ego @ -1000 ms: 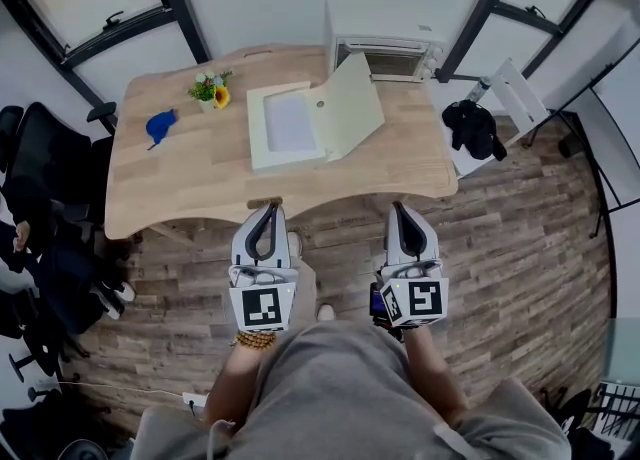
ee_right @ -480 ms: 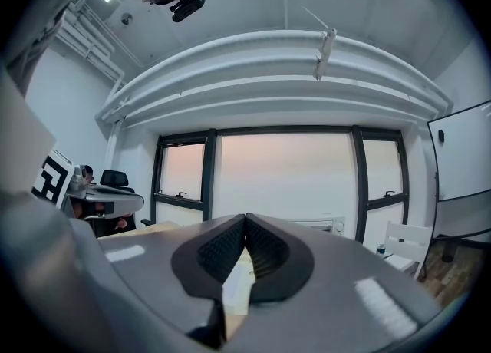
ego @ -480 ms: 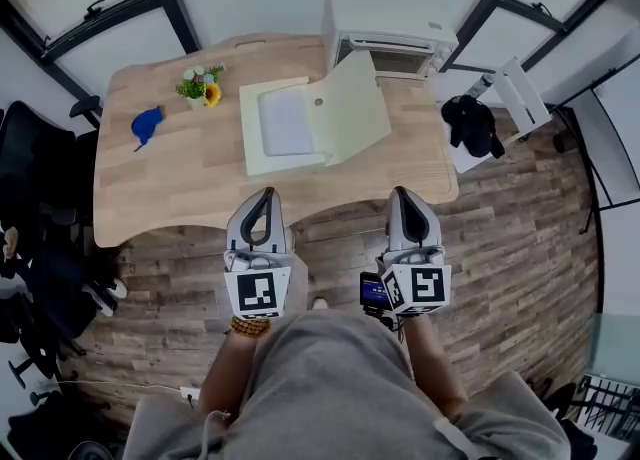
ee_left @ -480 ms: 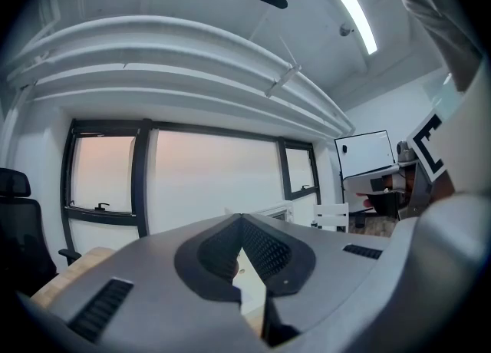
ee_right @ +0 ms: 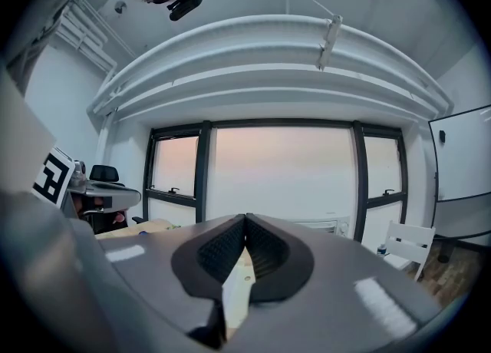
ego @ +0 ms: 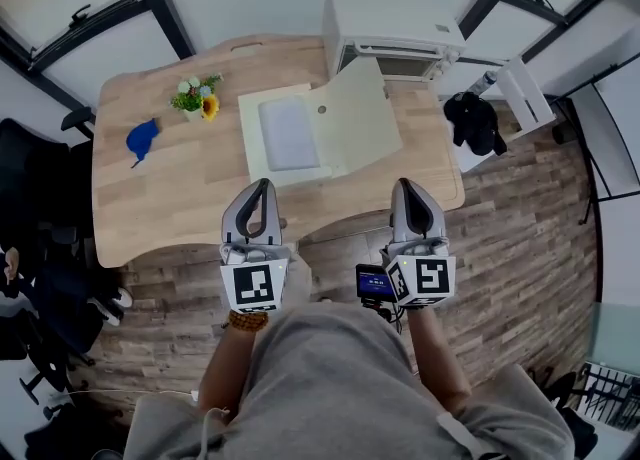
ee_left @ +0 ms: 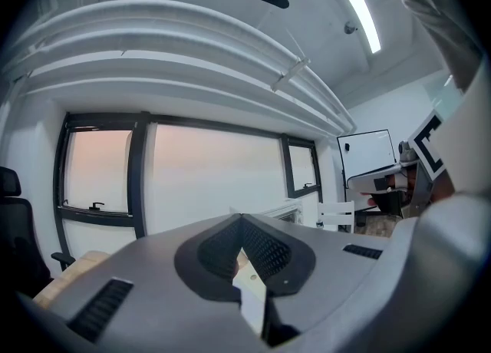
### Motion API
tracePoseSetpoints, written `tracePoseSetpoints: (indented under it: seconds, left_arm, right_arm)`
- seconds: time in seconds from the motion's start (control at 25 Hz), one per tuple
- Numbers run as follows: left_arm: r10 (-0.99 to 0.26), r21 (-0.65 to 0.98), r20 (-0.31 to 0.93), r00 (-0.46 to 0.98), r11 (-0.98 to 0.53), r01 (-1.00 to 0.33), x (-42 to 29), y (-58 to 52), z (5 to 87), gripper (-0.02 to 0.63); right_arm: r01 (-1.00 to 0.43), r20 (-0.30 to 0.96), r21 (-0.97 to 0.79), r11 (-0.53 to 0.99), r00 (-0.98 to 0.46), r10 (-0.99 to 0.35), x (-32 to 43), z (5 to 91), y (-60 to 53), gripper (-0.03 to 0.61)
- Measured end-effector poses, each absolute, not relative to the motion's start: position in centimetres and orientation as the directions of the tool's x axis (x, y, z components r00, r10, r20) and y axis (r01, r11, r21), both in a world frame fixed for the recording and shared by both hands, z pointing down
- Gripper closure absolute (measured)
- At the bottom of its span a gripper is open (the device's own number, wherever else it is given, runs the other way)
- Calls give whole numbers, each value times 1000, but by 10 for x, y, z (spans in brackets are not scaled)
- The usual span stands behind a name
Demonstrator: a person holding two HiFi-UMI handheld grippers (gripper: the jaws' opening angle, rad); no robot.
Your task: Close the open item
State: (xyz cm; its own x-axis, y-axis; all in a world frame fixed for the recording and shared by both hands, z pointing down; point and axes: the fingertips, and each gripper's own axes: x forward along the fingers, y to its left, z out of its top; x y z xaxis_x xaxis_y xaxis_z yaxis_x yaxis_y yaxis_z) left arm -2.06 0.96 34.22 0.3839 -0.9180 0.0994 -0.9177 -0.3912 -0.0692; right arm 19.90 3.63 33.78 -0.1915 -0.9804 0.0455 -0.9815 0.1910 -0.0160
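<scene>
As I judge it, none of the closing is done yet. The flat cream box [ego: 250, 138] lies open in the middle of the table [ego: 160, 198], its hinged lid [ego: 365, 123] thrown back to the right and tilted up just in front of the toaster oven [ego: 395, 38]. My left claw [ego: 262, 188] and right claw [ego: 408, 188] are both pressed together on nothing and hover at the table's near edge, short of the box. The whole job is left: reach the lid, swing it leftward and press it down onto the base.
</scene>
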Motion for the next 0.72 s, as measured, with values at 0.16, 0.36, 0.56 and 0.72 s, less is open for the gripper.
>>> tracePoseSetpoints:
  seconds: [0.16, 0.36, 0.56, 0.72]
  left_arm:
    - [-914, -53, 120, 388, -396, -917, -31, -14, 345, 607]
    - [-912, -65, 103, 398, -405, -912, -43, -47, 347, 607]
    - [-904, -50, 111, 412, -419, -907, -54, -80, 353, 607]
    - [-895, -34, 116, 430, -436, -899, -64, -104, 358, 607]
  right_arm:
    - [-985, 52, -15, 171, -172, -984, 196, 337, 12, 566]
    - [-992, 53, -14, 128, -129, -990, 199, 338, -16, 566]
    - [-996, 64, -1, 92, -91, -994, 197, 339, -44, 566]
    - [-997, 80, 27, 73, -71, -994, 190, 339, -63, 566]
